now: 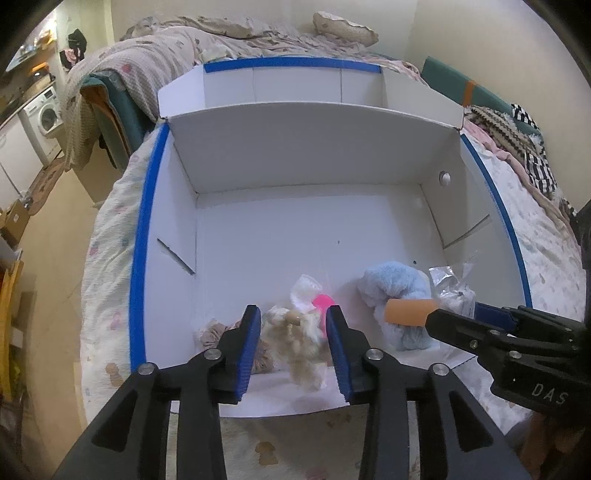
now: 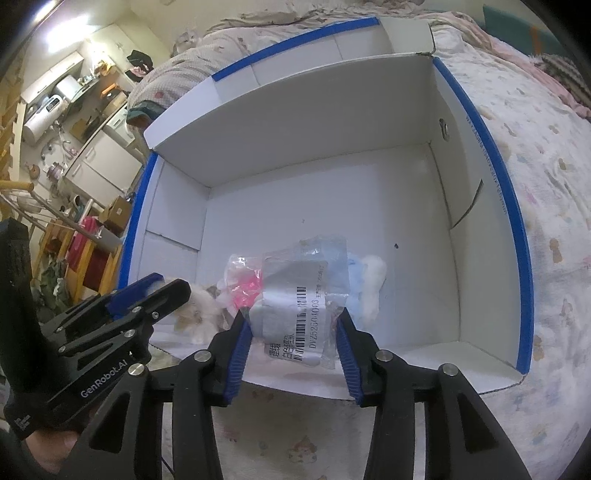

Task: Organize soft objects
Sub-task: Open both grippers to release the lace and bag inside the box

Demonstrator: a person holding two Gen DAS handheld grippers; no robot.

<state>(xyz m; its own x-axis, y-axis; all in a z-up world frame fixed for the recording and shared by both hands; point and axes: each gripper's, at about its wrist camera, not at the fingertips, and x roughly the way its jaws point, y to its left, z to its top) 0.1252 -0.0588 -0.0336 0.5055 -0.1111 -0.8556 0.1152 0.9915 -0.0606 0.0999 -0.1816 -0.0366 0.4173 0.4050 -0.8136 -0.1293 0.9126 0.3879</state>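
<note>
A white cardboard box [image 1: 314, 147] with blue edges lies open on a bed. Near its front edge, a cream fluffy plush [image 1: 295, 339] with a pink part lies between the fingers of my left gripper [image 1: 293, 325]. The pads stand apart from it, so the gripper is open. A beige fabric piece [image 1: 210, 332] lies to the plush's left. To its right sits a light blue plush [image 1: 391, 284] with an orange cylinder beside it. A clear plastic bag [image 2: 295, 302] with a barcode label rests on the blue plush [image 2: 356, 291], loosely between the pads of my open right gripper [image 2: 291, 332].
The box [image 2: 295, 122] rests on a patterned quilt [image 1: 110, 258]. Rumpled blankets and a pillow [image 1: 343, 26] lie behind it, and striped clothes [image 1: 528, 147] to the right. A washing machine [image 1: 48, 114] stands far left. A gloved hand [image 2: 22, 424] holds the left gripper [image 2: 162, 291].
</note>
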